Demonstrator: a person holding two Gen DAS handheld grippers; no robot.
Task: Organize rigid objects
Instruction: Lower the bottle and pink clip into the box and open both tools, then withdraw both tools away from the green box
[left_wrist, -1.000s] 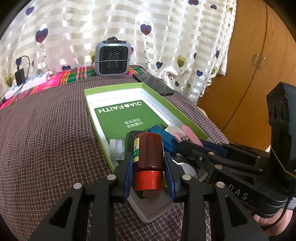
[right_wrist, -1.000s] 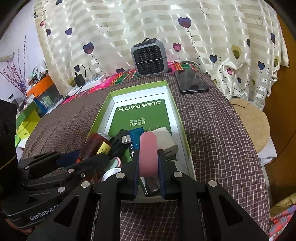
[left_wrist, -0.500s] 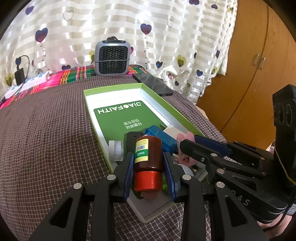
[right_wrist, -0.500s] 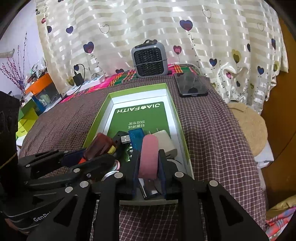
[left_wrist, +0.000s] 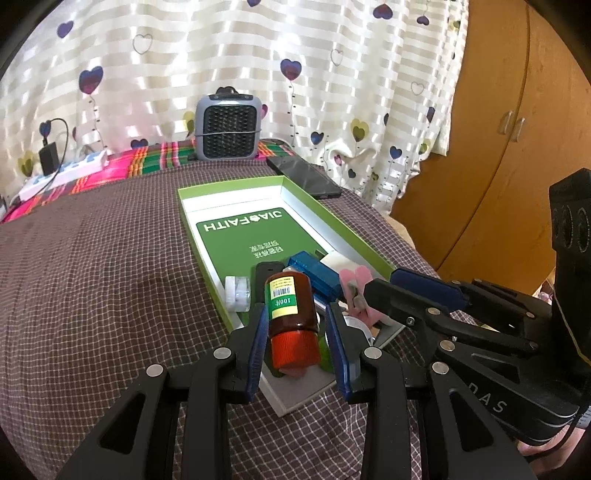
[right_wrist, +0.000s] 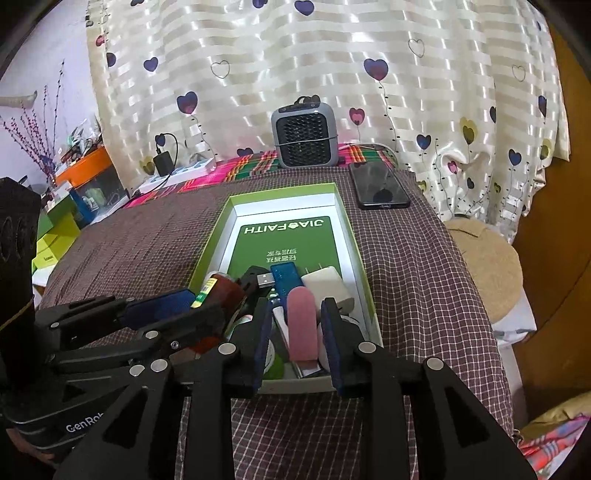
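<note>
My left gripper (left_wrist: 295, 325) clamps the brown bottle (left_wrist: 290, 306) over the green box (right_wrist: 354, 236). Right gripper (right_wrist: 295, 332) jaws have just been opening; pink clip (right_wrist: 302, 328) sits loose between them.

My box (left_wrist: 343, 236) sits mid-frame on the table (left_wrist: 92, 266); the bottle (left_wrist: 291, 314), stick (left_wrist: 314, 273) and clip (left_wrist: 354, 284) crowd its near end; behind it, upper centre, stands the heater (left_wrist: 227, 127); the phone (left_wrist: 303, 177) lies right of that.

Left gripper (left_wrist: 295, 332), right gripper (right_wrist: 295, 338) — black frames, blue pads, silver screws.
</note>
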